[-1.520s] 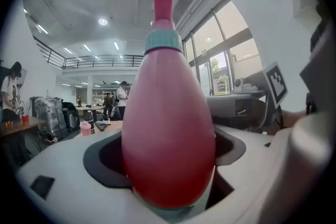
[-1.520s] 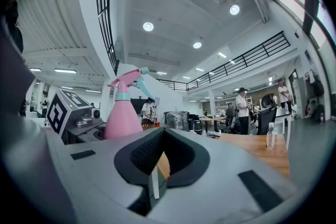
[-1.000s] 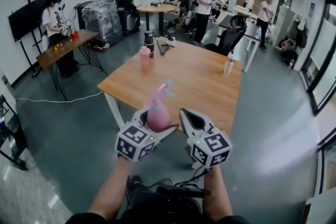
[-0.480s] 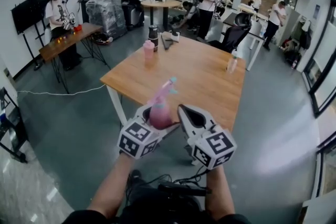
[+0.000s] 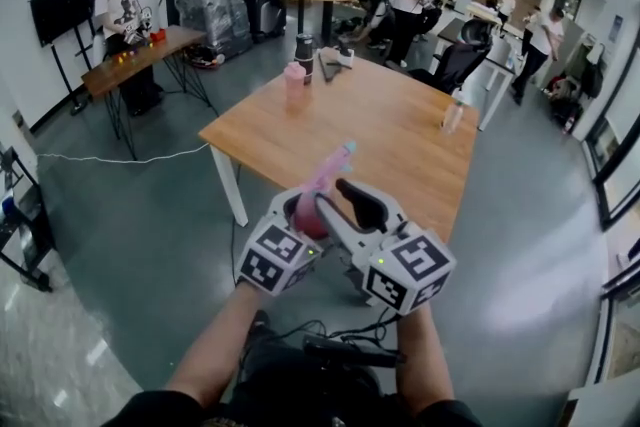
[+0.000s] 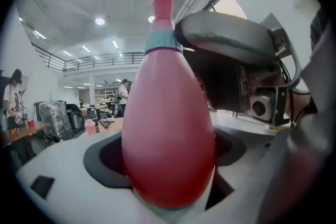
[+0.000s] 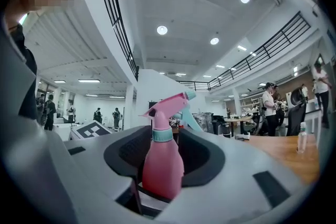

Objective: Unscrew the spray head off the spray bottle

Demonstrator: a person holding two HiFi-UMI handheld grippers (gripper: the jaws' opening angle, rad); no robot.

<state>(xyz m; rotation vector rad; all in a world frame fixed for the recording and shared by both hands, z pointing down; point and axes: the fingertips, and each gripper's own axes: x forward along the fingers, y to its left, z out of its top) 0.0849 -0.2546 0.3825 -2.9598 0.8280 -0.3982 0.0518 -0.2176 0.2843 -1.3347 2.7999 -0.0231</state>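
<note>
At lower centre of the head view, the left gripper (image 5: 298, 215) clamps the body of the pink plastic spray bottle (image 5: 310, 211), long axis tilting up-right, while the right gripper (image 5: 338, 201) jaws are opening around that body, short of the pink-and-teal spray head (image 5: 336, 163) above.

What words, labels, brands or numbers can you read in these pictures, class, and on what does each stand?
No readable text anywhere.
Pink spray bottle: plain, no label showing.
Left marker cube and right marker cube: black-and-white square patterns only, no letters or numbers.
Items on the wooden table: too small to read any print.
</note>
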